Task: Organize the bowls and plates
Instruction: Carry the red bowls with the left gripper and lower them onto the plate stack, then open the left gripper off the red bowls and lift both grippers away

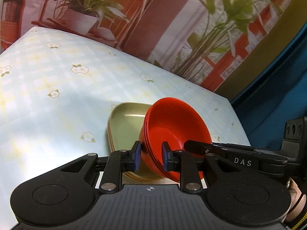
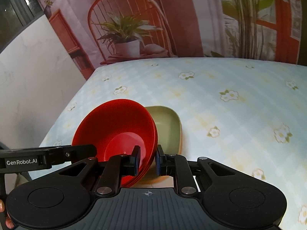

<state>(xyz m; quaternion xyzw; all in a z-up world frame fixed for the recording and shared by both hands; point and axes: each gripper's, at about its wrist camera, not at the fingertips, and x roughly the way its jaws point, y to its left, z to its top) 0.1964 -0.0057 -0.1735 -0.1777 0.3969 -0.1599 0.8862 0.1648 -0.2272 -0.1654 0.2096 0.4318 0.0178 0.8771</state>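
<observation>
The red bowls point(image 1: 172, 132) are sitting nested and the green plates point(image 1: 126, 126) stacked, so what is left looks like setting the bowls onto the plates. Both grippers are pinching the bowls' rim from opposite sides, the left gripper point(image 1: 150, 156) and right gripper point(image 2: 147, 159) holding them tilted just over the plates near the table point(image 2: 220, 115) edge.

table: floral checked cloth point(image 2: 220, 88) | backdrop: printed chair-and-plants scene point(image 2: 134, 19) | left: white wall point(image 2: 28, 67)

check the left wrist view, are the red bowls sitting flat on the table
No, the red bowls are tilted steeply, their rims pinched between the left gripper pads above the green plates.
</observation>
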